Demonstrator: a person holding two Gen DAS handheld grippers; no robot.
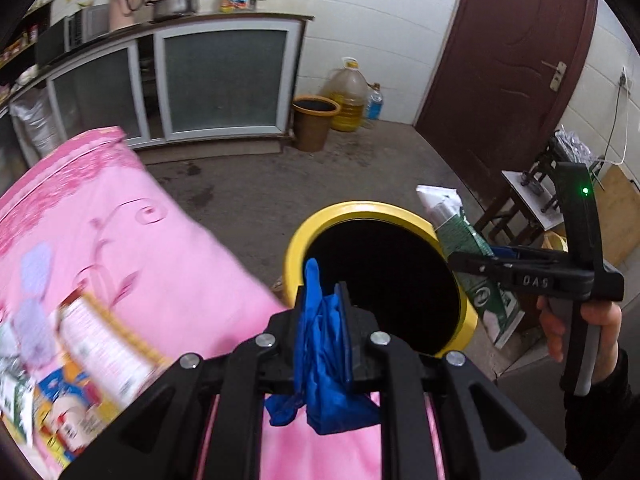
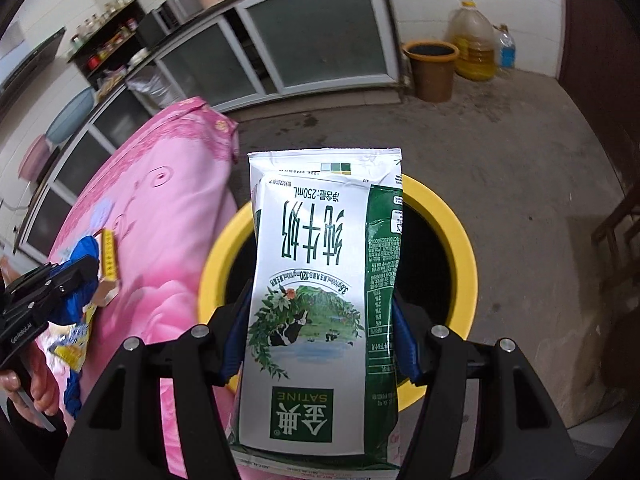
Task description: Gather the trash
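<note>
A yellow-rimmed trash bin with a dark inside stands on the floor beside the pink-covered table; it also shows in the right wrist view. My left gripper is shut on a crumpled blue glove, held near the bin's near rim. My right gripper is shut on a white and green milk carton, held over the bin's opening. The carton and right gripper show at the bin's right side in the left wrist view. The left gripper shows at left in the right wrist view.
The pink tablecloth carries packets and wrappers, and a small yellow box. A brown bucket, oil jug and blue bottle stand by the cabinet. A dark red door and small stool are at right.
</note>
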